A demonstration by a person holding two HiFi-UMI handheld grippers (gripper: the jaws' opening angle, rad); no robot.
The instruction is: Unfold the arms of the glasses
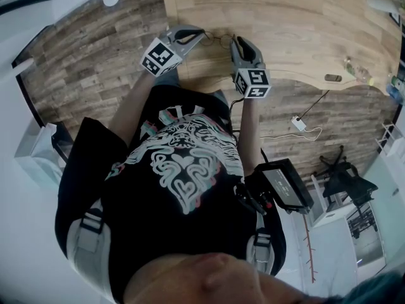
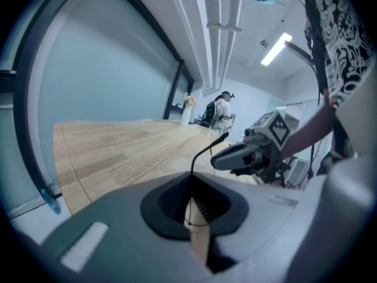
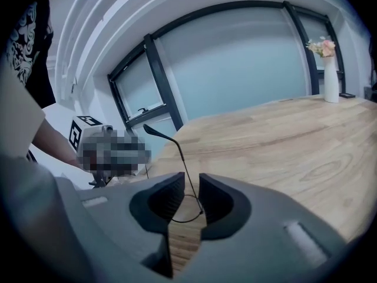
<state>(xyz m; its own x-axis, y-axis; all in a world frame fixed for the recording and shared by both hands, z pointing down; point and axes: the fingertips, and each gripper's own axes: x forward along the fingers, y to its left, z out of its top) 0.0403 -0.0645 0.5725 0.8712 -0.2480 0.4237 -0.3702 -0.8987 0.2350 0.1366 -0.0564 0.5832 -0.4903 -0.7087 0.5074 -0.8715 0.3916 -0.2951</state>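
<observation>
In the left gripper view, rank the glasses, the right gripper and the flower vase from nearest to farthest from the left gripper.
1. glasses: pinched between the left gripper fingers.
2. right gripper: just to the right, beside the glasses' raised arm.
3. flower vase: far end of the table, near centre.

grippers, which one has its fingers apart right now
The right gripper: its fingers stand apart, with the thin wire of the glasses in the gap, while the left gripper is shut on them.
</observation>
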